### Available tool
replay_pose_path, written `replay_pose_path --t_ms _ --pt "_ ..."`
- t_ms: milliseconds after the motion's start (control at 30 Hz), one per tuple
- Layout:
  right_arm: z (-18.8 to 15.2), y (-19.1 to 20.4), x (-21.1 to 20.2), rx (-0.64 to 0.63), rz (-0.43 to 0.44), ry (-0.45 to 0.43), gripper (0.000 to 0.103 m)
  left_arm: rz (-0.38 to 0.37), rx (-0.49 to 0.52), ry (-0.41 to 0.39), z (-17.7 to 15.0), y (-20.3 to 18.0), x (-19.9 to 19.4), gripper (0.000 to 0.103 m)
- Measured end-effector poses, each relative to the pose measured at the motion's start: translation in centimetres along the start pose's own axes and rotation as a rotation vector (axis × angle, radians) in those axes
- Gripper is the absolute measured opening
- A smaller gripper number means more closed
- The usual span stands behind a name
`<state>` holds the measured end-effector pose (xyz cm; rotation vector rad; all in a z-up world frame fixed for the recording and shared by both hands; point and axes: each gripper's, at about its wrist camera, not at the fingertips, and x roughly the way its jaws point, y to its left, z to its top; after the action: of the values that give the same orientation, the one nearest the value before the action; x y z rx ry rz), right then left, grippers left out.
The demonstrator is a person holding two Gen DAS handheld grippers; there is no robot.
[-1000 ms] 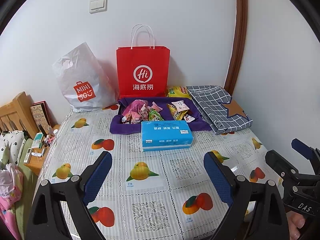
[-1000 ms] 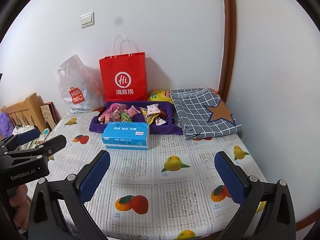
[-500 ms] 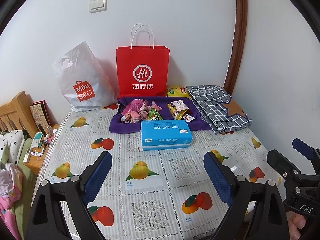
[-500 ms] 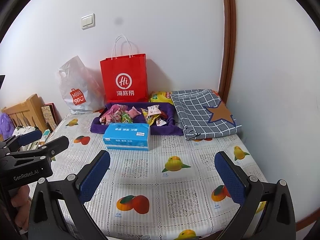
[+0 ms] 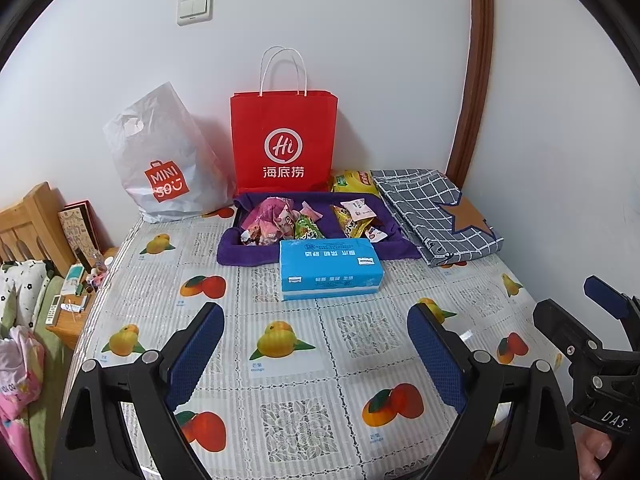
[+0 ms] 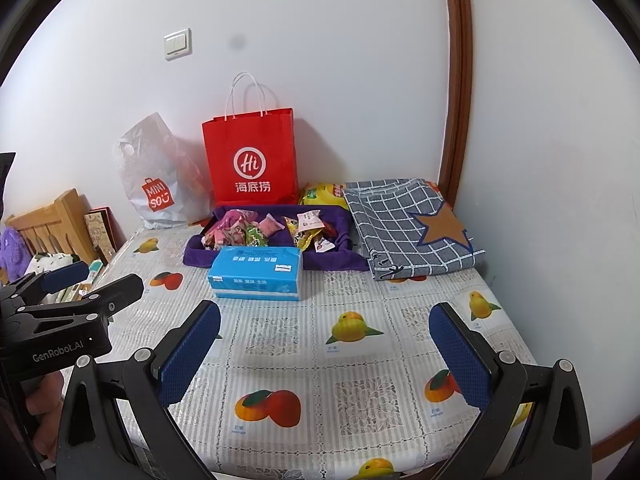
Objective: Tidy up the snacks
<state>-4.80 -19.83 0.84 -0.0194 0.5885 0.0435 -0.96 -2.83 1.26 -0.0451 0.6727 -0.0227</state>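
A purple fabric tray (image 5: pixel 236 250) (image 6: pixel 196 256) at the back of the table holds several snack packets: pink ones (image 5: pixel 268 220) (image 6: pixel 230 228) on the left, yellow ones (image 5: pixel 352 222) (image 6: pixel 306 234) on the right. A blue tissue pack (image 5: pixel 330 268) (image 6: pixel 256 272) lies in front of the tray. My left gripper (image 5: pixel 316 332) is open and empty above the near part of the table. My right gripper (image 6: pixel 326 334) is open and empty, also over the near part. Each gripper shows at the edge of the other's view.
A red paper bag (image 5: pixel 284 144) and a white MINISO plastic bag (image 5: pixel 164 168) stand against the wall behind the tray. A yellow packet (image 5: pixel 354 182) and a folded grey checked cloth (image 5: pixel 432 212) lie at the back right. A wooden headboard (image 5: pixel 28 224) and a cluttered side shelf are to the left.
Both grippers have drifted very slightly; the scene sits a touch lower in the right wrist view. Nothing on the table has moved.
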Motion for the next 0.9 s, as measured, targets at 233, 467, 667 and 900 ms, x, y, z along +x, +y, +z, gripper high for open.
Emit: replay_pose_path --t_ms 233,467,667,900 --pt "0.01 0.08 -0.02 0.001 0.001 -0.001 0.103 -0.001 0.001 0.0 0.01 0.03 -0.01 0.093" --pt "0.05 0.19 -0.08 0.002 0.001 -0.002 0.103 -0.001 0.0 0.0 0.01 0.12 -0.01 0.093" --pt "0.09 0.1 -0.06 0.0 0.003 -0.003 0.103 -0.001 0.0 0.0 0.01 0.15 -0.02 0.093" --pt "0.27 0.34 -0.16 -0.002 0.0 -0.004 0.103 -0.001 0.001 -0.003 0.03 0.08 -0.12 0.093"
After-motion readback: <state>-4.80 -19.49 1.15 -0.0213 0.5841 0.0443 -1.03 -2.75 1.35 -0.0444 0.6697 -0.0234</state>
